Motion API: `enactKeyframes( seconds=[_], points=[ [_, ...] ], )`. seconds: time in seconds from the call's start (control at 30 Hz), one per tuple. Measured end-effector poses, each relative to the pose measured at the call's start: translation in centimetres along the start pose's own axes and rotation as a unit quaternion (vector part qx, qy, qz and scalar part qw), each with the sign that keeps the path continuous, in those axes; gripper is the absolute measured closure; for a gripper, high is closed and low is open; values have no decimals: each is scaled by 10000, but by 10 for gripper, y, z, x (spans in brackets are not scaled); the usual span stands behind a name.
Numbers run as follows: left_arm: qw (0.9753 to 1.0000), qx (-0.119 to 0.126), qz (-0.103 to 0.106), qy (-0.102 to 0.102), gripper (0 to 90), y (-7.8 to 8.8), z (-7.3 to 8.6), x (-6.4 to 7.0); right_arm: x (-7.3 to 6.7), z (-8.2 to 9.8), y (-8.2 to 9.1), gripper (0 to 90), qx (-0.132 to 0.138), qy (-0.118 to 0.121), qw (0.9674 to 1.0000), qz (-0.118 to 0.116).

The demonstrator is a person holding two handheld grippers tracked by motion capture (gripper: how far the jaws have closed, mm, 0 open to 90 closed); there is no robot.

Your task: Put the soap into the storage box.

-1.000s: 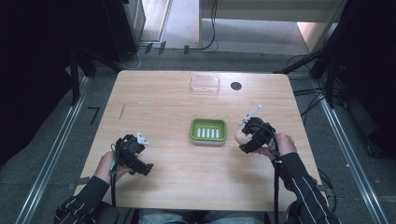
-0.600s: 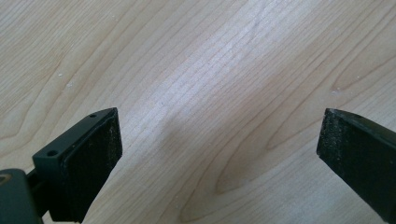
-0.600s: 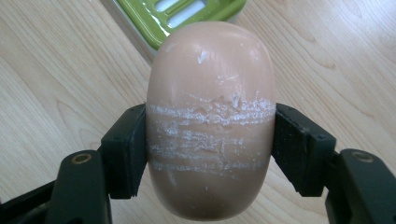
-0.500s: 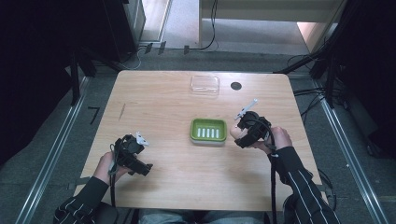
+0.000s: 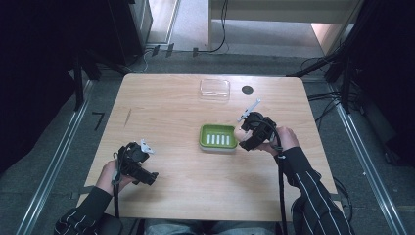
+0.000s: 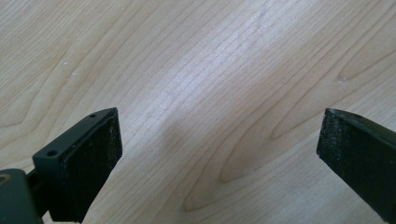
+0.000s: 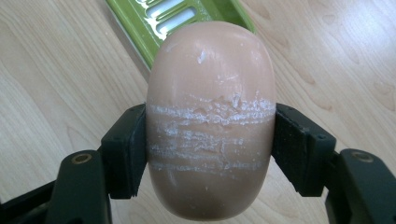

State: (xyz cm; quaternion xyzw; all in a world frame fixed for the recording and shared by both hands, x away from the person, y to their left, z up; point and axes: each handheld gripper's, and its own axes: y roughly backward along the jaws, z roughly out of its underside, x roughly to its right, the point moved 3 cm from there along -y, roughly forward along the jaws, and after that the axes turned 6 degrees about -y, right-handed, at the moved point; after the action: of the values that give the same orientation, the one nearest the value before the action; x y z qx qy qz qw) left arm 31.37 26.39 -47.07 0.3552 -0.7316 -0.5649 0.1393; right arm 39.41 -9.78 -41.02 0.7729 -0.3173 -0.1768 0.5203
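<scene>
Right gripper view, right tool [image 7: 210,144] clamping pink soap [image 7: 211,116] (scuffed), left tool [image 6: 219,154] released.

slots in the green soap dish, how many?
5, side by side in a row across the floor of the green soap dish at mid-table in the high view. The soap covers part of the dish in the right gripper view.

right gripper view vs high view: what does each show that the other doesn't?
Right gripper view alone: white scuff bands across the peach soap bar and the black pads pressing its two sides. High view alone: the left gripper at the near left of the table, the clear lid and a dark round spot at the far edge. Both: the green soap dish and the right gripper just beside it.
</scene>
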Motion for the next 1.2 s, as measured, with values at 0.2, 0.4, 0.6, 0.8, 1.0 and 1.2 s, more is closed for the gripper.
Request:
enactKeyframes(
  seconds=[0.2,0.4,0.6,0.8,1.0,1.2],
  points=[
    [10000,8,2,-2,5,1,2,0,0,-7,-3,336,35,95,9999,-30],
    [10000,27,-8,47,5,1,5,0,-1,-13,-8,336,-11,223,9997,-49],
    [10000,8,-29,21,6,3,6,-1,-2,-19,-11,336,-27,325,9994,-61],
    [10000,17,-57,41,5,3,7,0,-3,-27,-12,336,-15,393,9992,-65],
    [10000,22,-67,52,5,3,7,0,-6,-33,-14,336,-15,542,9985,-32],
    [10000,28,-61,53,5,3,8,0,-8,-36,-13,336,-8,584,9983,-36]
  ],
)
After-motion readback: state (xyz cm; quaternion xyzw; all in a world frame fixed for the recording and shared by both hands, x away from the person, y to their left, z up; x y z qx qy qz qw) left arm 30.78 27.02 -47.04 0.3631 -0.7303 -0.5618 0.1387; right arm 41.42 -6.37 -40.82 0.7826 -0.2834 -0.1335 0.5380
